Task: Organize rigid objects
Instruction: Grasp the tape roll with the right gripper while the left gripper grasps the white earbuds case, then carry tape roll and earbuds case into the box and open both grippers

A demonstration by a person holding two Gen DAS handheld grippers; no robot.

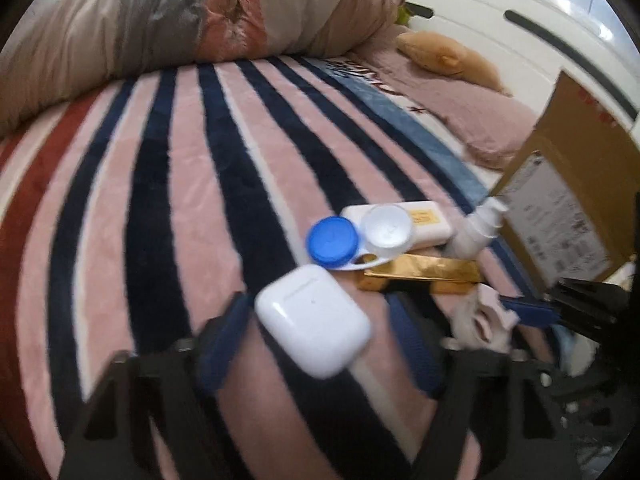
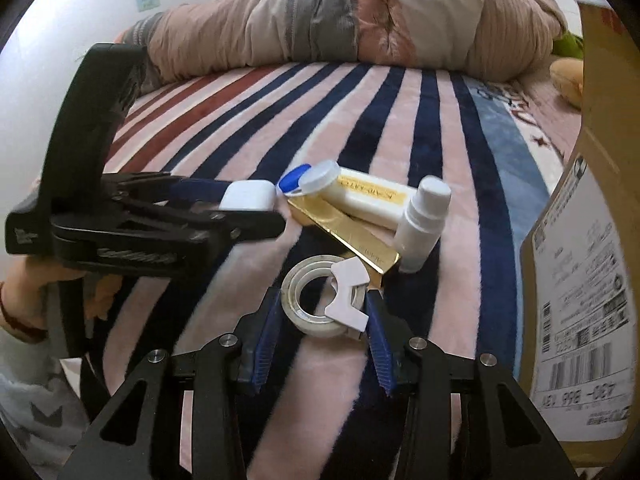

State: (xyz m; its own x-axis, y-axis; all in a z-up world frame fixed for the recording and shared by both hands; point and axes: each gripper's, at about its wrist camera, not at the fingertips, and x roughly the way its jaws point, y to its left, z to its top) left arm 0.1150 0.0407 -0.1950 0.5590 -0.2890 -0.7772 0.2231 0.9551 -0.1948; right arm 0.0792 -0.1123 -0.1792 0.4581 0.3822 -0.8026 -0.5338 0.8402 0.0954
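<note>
On the striped bed point(image 1: 168, 184), my left claw point(image 1: 320, 328) clamps the earbud case point(image 1: 312, 320), my right claw point(image 2: 324, 308) the tape roll point(image 2: 320, 300); I lift both straight, clear of the gold box point(image 2: 348, 236).

I can't read the small print on the label of the cardboard box point(image 2: 580, 300), and the picture's edge cuts the box off. The earbud case point(image 1: 314, 320) looks blurry, and I can't tell if my pads touch it. The tape roll point(image 2: 320, 300) hides behind its white cutter.
</note>
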